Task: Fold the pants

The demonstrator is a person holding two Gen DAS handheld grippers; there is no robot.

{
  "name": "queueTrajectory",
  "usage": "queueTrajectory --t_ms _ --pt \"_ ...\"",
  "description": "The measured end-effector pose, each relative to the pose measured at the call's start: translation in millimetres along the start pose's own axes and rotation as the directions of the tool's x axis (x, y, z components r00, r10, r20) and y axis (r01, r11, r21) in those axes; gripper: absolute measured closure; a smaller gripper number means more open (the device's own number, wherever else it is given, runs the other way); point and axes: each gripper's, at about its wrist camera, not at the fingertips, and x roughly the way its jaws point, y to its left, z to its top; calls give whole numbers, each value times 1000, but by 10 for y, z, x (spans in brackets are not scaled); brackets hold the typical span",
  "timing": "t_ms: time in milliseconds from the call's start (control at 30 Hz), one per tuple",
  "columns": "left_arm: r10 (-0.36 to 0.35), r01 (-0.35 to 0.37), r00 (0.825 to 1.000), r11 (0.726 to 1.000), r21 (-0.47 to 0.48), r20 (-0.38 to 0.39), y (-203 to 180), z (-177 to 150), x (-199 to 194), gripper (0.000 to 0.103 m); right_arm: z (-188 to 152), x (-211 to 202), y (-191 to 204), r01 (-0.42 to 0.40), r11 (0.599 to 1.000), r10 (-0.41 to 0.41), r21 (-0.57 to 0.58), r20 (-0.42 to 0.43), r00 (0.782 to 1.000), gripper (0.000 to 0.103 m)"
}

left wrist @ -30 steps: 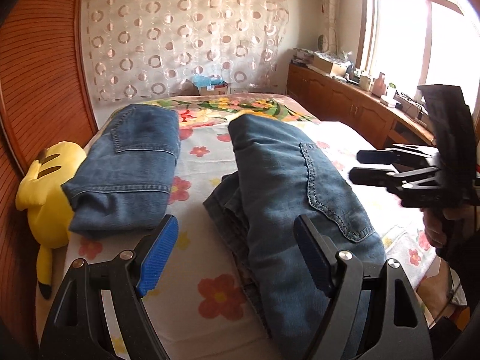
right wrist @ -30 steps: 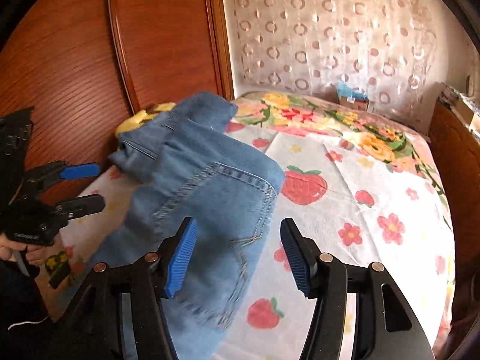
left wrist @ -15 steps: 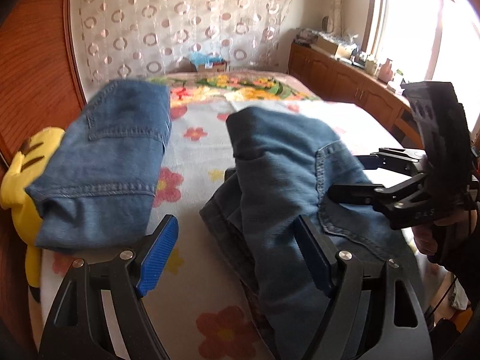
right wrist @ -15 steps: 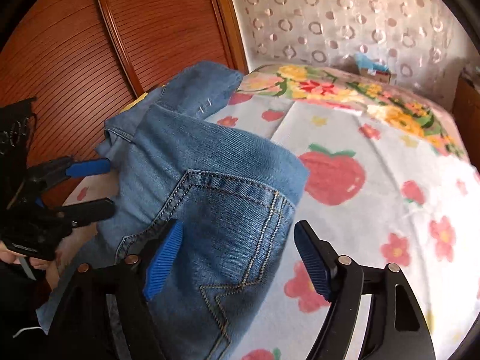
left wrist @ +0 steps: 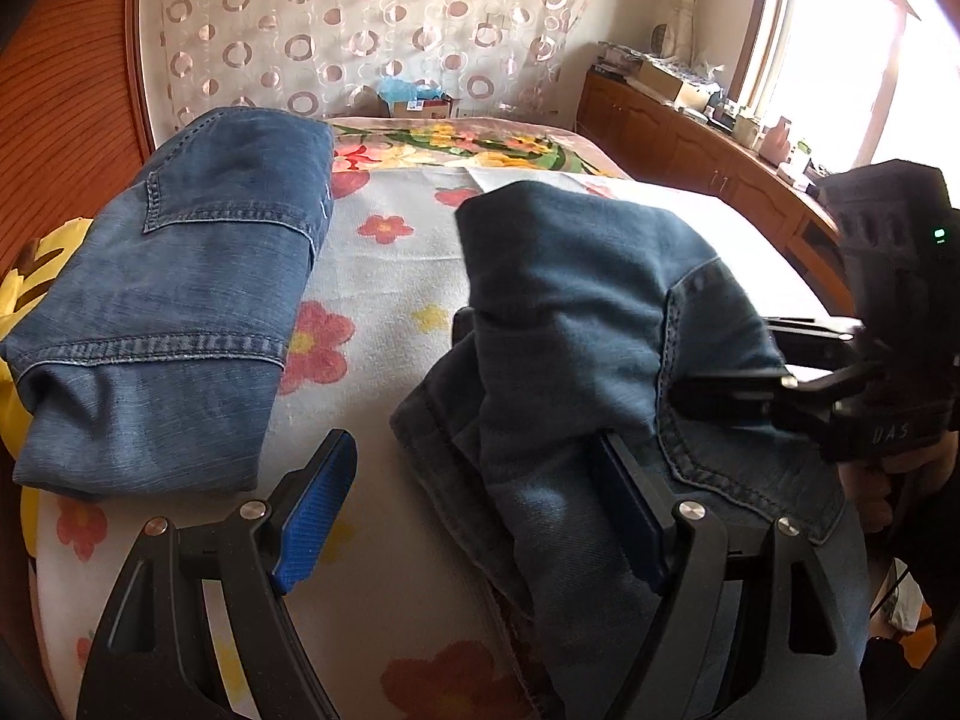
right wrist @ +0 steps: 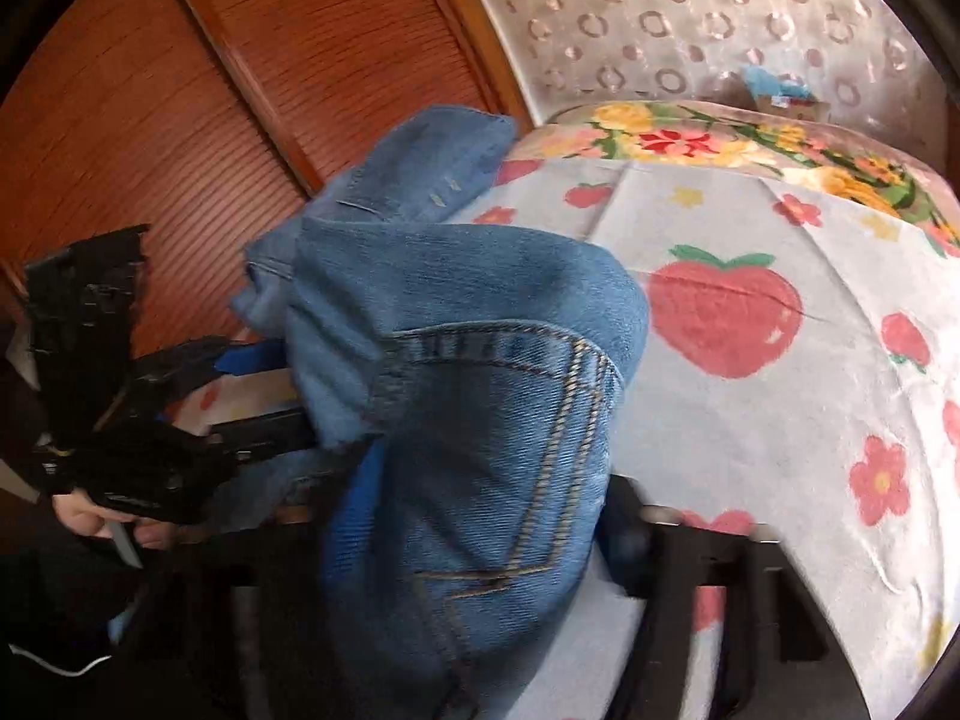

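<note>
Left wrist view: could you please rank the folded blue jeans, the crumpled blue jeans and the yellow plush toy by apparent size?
1. Crumpled blue jeans, though nearer the camera.
2. Folded blue jeans, similar, so unsure.
3. Yellow plush toy, mostly hidden.

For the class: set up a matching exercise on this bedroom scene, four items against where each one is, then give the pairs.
Items
1. folded jeans
2. unfolded jeans
3. yellow plush toy
4. cardboard box

Places
A. far end of the bed, by the curtain
B. partly under the folded pair, at the bed's left edge
C. between the two grippers
D. lying flat, left side of the bed

Pairs: 1-D, 2-C, 3-B, 4-A
</note>
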Motion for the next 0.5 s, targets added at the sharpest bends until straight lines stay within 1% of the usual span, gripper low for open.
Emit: queueTrajectory --t_ms 33,67,100,133,200,300,433,500 --pt "-10 10 1000 1000 -4 1 -5 0 -8 22 16 -58 41 0 1000 0 -17 2 1000 69" --pt "-17 17 1000 1000 -6 5 -8 0 -20 23 53 -118 83 -3 1000 3 -30 9 1000 77" --pt "-26 26 1000 1000 -10 16 -11 7 -56 23 98 -194 133 -18 999 19 -37 23 1000 80" --pt "-35 36 999 999 -17 35 -5 23 -109 23 152 -271 207 -34 998 36 -52 37 999 80" --pt "-49 52 996 998 -37 79 30 68 -252 23 271 -416 448 -25 992 32 -123 57 998 82" --pt "-45 56 985 996 -65 169 138 170 -572 23 484 -565 790 -15 979 32 -203 79 996 82" --pt "-11 39 958 995 -90 285 347 323 -1042 23 840 -712 1147 -35 957 70 -289 112 991 82" --pt "21 17 938 994 -106 347 491 406 -1295 23 1021 -732 1337 -40 942 88 -334 130 988 82"
